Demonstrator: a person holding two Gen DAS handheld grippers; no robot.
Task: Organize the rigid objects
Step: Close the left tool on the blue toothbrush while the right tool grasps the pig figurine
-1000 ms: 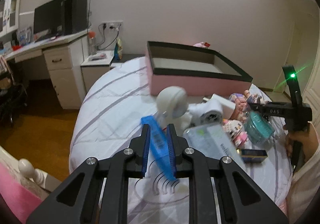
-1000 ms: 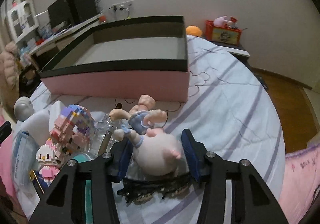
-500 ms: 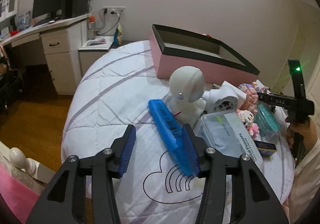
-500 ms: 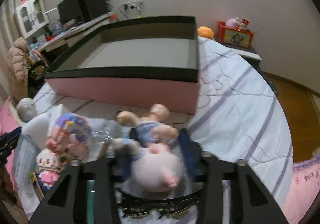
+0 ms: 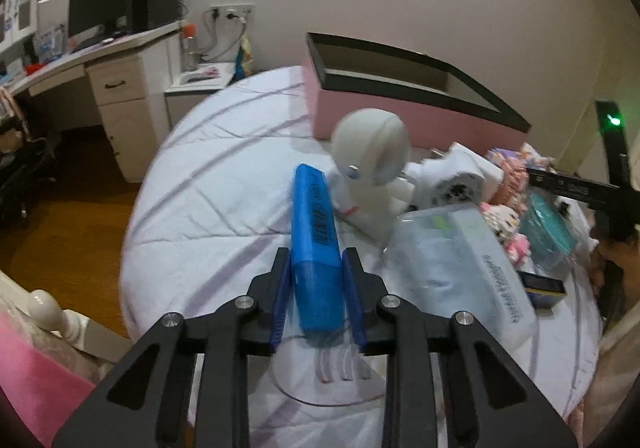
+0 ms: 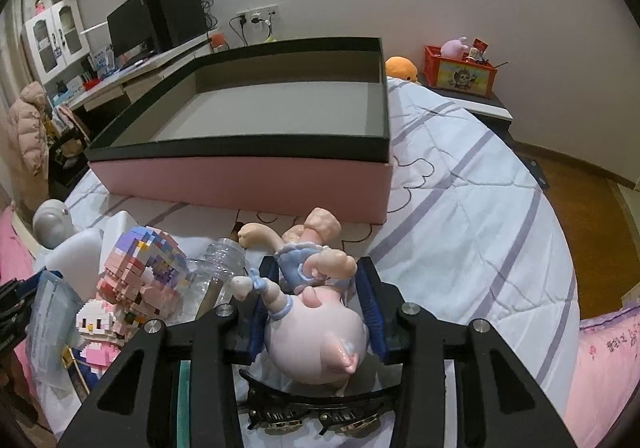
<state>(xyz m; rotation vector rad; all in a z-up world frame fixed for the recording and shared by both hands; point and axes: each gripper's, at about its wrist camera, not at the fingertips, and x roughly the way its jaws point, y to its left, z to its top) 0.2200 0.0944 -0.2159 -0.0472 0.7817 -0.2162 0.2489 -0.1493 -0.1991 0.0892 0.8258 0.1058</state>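
A blue plastic case (image 5: 312, 216) lies on the white quilt, pointing away toward a white round-headed robot toy (image 5: 370, 152). My left gripper (image 5: 314, 260) straddles the case's near end; its jaws are closing and the pads touch both long sides. In the right wrist view, my right gripper (image 6: 316, 272) is shut on a pink pig figure in a blue dress (image 6: 316, 332), which lies head toward the camera. An open pink box with a black rim (image 6: 240, 176) sits just beyond it, also visible as the pink box (image 5: 400, 116).
A clear lidded plastic box (image 5: 460, 260) lies right of the blue case. Block figures (image 6: 136, 272), a clear bottle (image 6: 220, 264) and a black hair clip (image 6: 316, 404) crowd around the pig. A desk (image 5: 120, 60) stands left of the bed, over wooden floor.
The left gripper let go of the blue case, opened wide, then closed around it again in a wider hold, a little lower. The right jaws closed onto the pig figure.
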